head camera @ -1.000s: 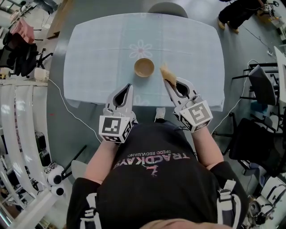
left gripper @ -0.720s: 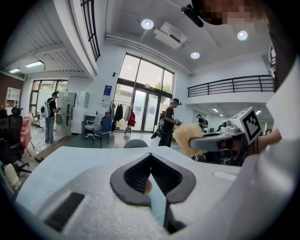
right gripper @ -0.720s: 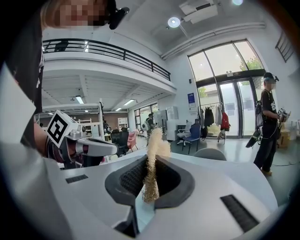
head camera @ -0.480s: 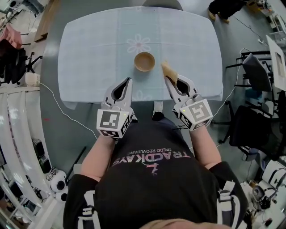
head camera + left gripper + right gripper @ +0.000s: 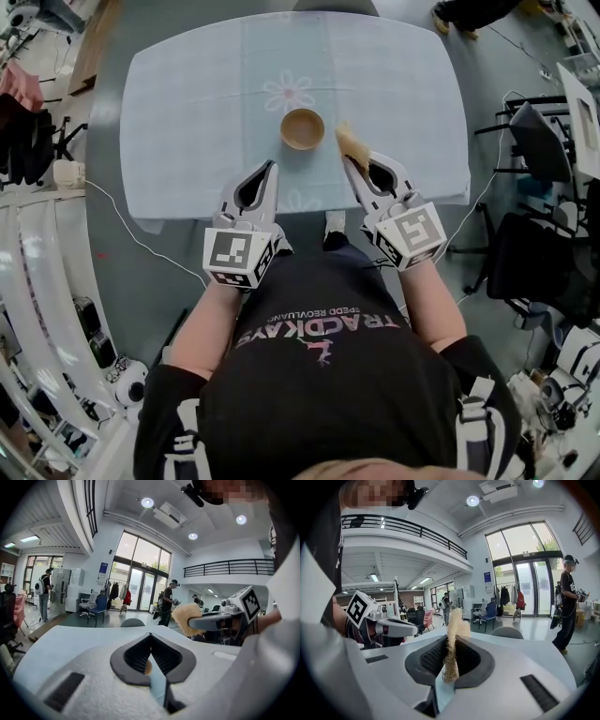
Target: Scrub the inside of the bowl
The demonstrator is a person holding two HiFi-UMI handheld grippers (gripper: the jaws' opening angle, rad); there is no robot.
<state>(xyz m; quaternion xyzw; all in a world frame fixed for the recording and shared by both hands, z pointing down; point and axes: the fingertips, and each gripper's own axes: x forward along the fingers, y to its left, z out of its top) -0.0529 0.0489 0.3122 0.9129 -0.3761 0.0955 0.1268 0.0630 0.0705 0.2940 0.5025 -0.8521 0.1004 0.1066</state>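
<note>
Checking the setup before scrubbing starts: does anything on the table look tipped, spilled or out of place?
Nothing stands out. The bowl sits upright on the tablecloth with no spill around it. The right gripper is shut on the scrubber, clear of the bowl; the left gripper is shut with nothing between its jaws.

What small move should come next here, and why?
Probably swing the right gripper toward the bowl, bringing its clamped scrubber over the rim: the scrubber is beside the bowl, not in it, and the shut left gripper holds nothing.
</note>
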